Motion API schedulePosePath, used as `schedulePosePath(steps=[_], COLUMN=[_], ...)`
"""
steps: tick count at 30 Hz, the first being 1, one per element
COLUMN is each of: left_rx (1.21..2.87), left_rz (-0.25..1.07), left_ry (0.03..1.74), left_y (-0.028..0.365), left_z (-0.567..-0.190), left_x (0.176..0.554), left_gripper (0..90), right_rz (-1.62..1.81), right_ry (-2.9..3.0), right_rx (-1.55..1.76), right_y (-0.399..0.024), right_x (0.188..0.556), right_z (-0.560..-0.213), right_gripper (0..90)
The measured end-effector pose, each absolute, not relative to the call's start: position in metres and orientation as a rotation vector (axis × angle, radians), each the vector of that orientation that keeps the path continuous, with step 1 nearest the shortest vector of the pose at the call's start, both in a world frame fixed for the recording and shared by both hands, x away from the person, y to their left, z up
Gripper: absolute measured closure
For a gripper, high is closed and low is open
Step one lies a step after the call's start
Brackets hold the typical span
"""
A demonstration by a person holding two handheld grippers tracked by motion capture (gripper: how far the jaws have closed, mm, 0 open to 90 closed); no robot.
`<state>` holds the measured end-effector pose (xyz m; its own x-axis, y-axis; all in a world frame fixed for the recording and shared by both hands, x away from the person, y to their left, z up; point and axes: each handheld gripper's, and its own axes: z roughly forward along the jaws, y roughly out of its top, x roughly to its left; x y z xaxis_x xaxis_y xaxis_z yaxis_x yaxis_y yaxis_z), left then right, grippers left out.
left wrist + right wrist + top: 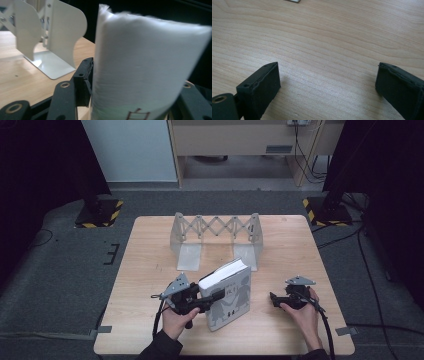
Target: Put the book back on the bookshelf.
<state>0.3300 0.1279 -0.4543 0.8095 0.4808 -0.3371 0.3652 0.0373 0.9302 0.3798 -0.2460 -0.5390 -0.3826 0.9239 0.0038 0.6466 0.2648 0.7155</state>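
Note:
A thick book [231, 295] with a grey illustrated cover and white page edges stands tilted near the middle of the wooden table [150, 250]. My left gripper [218, 295] reaches in from the left and is shut on the book. In the left gripper view the black pads [84, 77] press against the white pages of the book [145, 62], which fill the gap between the jaws. To the right of the book, my right gripper [273, 299] rests low over bare wood. In the right gripper view it [327, 82] stands open with nothing between its jaws.
A white expandable book rack [216, 232] with scissor bars and two upright end plates stands at the back middle of the table, just behind the book; its near plate [63, 32] shows in the left gripper view. Dark stands with yellow-black bases flank the table on the floor.

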Motion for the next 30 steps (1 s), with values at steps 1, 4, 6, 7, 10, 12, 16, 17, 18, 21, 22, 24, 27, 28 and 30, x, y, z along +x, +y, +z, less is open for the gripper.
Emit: schedulePosePath(steps=[1, 4, 6, 7, 10, 12, 16, 17, 18, 21, 22, 24, 27, 28, 30], left_rx=[1.574, 1.592, 1.593, 1.596, 1.603, 1.608, 1.611, 1.610, 1.610, 1.608, 1.607, 1.617, 1.619, 1.619, 1.623], left_rz=[0.087, 0.111, 0.115, 0.121, 0.129, 0.127, 0.121, 0.122, 0.121, 0.113, 0.112, 0.120, 0.123, 0.123, 0.145], left_ry=[0.688, 0.675, 0.673, 0.669, 0.654, 0.643, 0.636, 0.638, 0.640, 0.644, 0.646, 0.648, 0.653, 0.653, 0.652], left_y=[0.125, 0.123, 0.123, 0.123, 0.122, 0.121, 0.120, 0.120, 0.120, 0.120, 0.120, 0.119, 0.117, 0.117, 0.115], left_z=[-0.455, -0.454, -0.454, -0.454, -0.454, -0.454, -0.453, -0.453, -0.453, -0.453, -0.453, -0.451, -0.449, -0.449, -0.446], left_x=[0.329, 0.326, 0.325, 0.325, 0.324, 0.323, 0.322, 0.322, 0.322, 0.322, 0.322, 0.321, 0.320, 0.320, 0.319], left_gripper=[45.0, 44.7, 45.3, 45.3, 45.9, 45.8, 45.2, 44.9, 44.7, 44.2, 43.9, 43.5, 42.6, 42.3, 42.1], right_rz=[0.898, 0.899, 0.899, 0.899, 0.899, 0.899, 0.899, 0.899, 0.899, 0.899, 0.899, 0.898, 0.899, 0.899, 0.898], right_ry=[2.125, 2.126, 2.126, 2.126, 2.126, 2.126, 2.126, 2.126, 2.126, 2.126, 2.126, 2.126, 2.126, 2.126, 2.126], right_rx=[1.422, 1.425, 1.425, 1.425, 1.425, 1.425, 1.425, 1.425, 1.425, 1.425, 1.425, 1.425, 1.425, 1.425, 1.425], right_y=[-0.246, -0.246, -0.246, -0.246, -0.246, -0.246, -0.246, -0.246, -0.246, -0.246, -0.246, -0.246, -0.246, -0.246, -0.246], right_x=[0.380, 0.380, 0.380, 0.380, 0.380, 0.380, 0.380, 0.380, 0.380, 0.380, 0.380, 0.380, 0.380, 0.380, 0.380], right_z=[-0.539, -0.539, -0.539, -0.539, -0.539, -0.539, -0.539, -0.539, -0.539, -0.539, -0.539, -0.539, -0.539, -0.539, -0.539], right_gripper=[6.1, 5.8, 5.8, 5.8, 5.8, 5.8, 5.8, 5.8, 5.9, 5.8, 5.8, 5.8, 5.8, 5.8, 5.8])
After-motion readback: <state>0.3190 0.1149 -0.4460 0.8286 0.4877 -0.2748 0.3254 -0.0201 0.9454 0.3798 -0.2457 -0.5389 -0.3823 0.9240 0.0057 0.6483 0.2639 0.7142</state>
